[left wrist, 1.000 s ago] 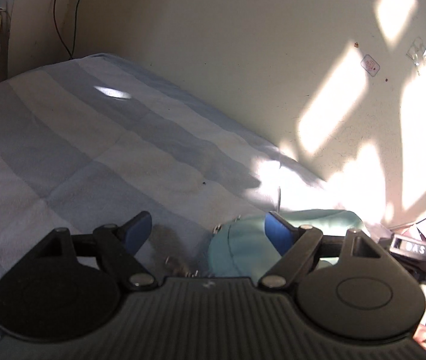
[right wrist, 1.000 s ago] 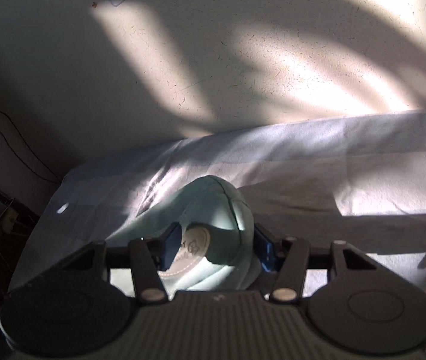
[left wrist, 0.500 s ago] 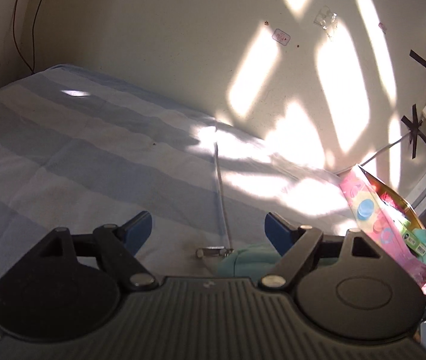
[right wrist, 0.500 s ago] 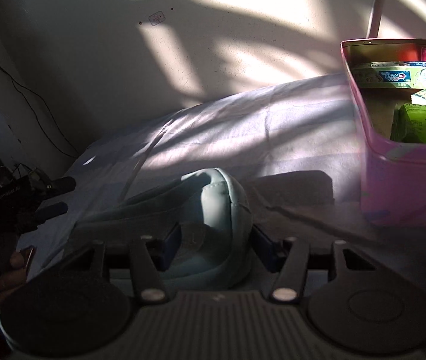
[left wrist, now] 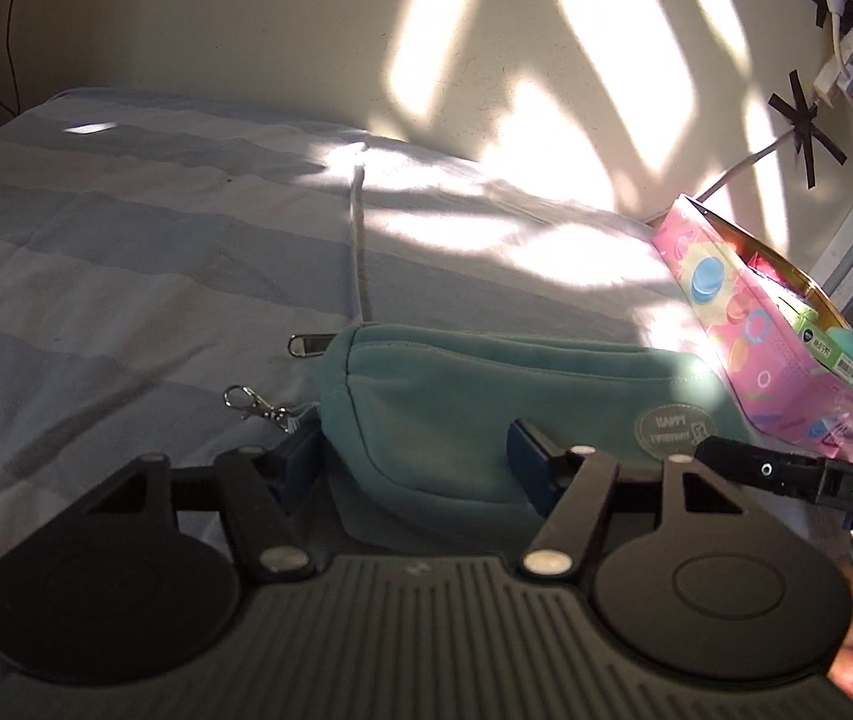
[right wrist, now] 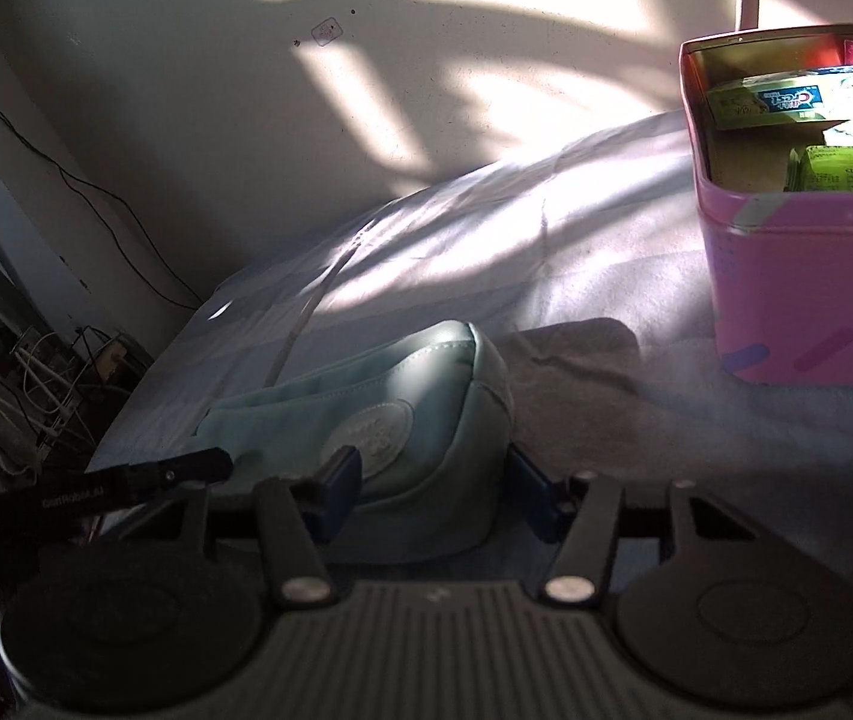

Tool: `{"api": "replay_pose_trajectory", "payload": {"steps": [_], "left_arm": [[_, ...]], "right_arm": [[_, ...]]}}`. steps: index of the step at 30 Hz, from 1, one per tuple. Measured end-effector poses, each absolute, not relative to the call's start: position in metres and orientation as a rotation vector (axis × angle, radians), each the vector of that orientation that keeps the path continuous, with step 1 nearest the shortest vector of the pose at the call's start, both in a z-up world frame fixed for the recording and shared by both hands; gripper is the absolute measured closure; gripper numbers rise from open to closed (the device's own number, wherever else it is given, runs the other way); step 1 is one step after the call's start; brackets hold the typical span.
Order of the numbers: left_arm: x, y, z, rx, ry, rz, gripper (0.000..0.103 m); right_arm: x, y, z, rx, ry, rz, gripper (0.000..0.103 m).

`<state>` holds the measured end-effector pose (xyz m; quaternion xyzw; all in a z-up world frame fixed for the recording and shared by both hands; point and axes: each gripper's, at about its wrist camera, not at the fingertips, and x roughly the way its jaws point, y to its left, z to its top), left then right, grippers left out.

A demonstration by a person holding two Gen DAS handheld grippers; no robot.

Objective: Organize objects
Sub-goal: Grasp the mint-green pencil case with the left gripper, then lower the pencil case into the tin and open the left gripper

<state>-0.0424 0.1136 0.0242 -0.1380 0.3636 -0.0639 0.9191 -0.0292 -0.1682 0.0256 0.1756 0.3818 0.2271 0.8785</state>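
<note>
Teal pouch (left wrist: 486,420) on the bed (left wrist: 126,252), lower centre; right claw (right wrist: 435,483) clamped on one end, left claw (left wrist: 411,459) just closing around the other; pink tin (right wrist: 798,300) right.

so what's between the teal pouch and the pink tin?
Nothing: in the right wrist view only bare bedsheet separates the teal pouch from the pink tin. The left wrist view hides that gap.
</note>
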Motion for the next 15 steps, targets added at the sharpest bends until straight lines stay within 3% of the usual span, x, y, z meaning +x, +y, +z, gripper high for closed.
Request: {"api": "replay_pose_trajectory", "payload": {"steps": [4,8,15], "left_arm": [[-0.041,0.099,0.059,-0.312,0.68,-0.227,0.038],[-0.02,0.038,0.097,-0.227,0.605,-0.362,0.037],[0.035,-0.095,0.097,-0.071,0.631,-0.543,0.037]], "right_arm": [[-0.053,-0.19,0.064,0.325,0.625,0.453,0.053],[-0.071,-0.237,0.101,0.3,0.458,0.334,0.053],[-0.071,-0.351,0.107,0.361,0.412,0.098,0.053]]}}
